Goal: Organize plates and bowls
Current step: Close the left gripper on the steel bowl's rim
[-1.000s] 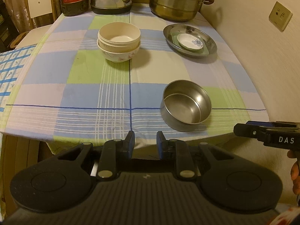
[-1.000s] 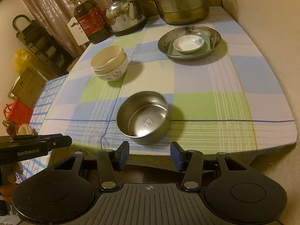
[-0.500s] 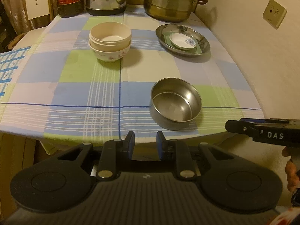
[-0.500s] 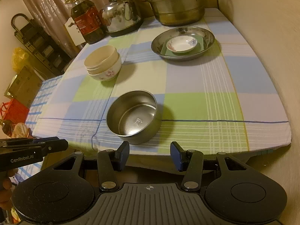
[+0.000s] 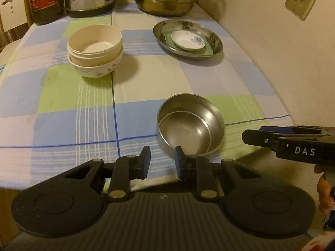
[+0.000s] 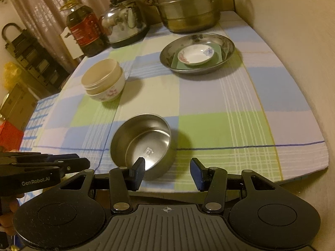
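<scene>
A steel bowl [image 6: 143,143] was sat low in the frame, near the checked tablecloth's [image 6: 209,96] front edge. The right gripper [image 6: 167,172] was held open right in front of it, empty. The left gripper [image 5: 161,160] was parted a bit, nothing gripped. Stacked bowls [image 5: 95,51] were seen upper left, a steel plate [image 5: 213,39] holding a small dish [image 5: 187,40] upper right.

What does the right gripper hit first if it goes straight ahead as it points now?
Likely the steel bowl: the open right gripper points just right of its centre, its left finger already overlapping the near rim. Depth unclear.
</scene>
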`<action>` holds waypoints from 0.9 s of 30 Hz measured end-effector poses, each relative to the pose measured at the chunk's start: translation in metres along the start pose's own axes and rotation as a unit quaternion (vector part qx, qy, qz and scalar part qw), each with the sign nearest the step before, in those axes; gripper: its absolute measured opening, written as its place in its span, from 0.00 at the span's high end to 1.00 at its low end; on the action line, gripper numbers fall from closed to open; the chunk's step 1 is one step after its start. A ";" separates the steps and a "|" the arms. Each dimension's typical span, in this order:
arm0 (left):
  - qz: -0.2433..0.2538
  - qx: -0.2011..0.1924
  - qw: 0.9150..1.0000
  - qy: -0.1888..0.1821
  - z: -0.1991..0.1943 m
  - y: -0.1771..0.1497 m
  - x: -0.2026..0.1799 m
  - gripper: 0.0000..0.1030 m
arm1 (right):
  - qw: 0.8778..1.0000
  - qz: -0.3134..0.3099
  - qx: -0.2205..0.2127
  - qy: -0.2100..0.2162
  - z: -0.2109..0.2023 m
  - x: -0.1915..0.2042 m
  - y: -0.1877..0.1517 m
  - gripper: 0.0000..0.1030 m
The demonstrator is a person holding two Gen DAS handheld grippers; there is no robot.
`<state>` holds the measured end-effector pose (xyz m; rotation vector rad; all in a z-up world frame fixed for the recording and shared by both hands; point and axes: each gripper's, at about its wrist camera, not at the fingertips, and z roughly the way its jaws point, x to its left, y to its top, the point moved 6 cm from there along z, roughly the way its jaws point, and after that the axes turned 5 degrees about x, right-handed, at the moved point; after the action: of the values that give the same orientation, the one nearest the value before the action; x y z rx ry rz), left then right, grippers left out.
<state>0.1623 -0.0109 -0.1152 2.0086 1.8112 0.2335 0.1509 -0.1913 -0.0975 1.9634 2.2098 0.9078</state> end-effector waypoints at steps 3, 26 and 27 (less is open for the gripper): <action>0.001 0.007 1.000 -0.010 0.013 0.008 0.006 0.80 | 1.000 0.006 -0.003 -0.002 0.011 0.002 0.005 0.53; 0.005 0.052 0.998 -0.026 0.071 0.036 0.009 0.90 | 0.999 0.031 0.021 -0.020 0.065 -0.006 0.018 0.81; 0.004 0.055 0.998 -0.026 0.072 0.036 0.009 0.90 | 0.999 0.029 0.020 -0.021 0.065 -0.005 0.018 0.83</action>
<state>0.2249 -0.0186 -0.1664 2.0767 1.8190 0.0855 0.1946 -0.1707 -0.1450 2.0540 2.1756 0.8262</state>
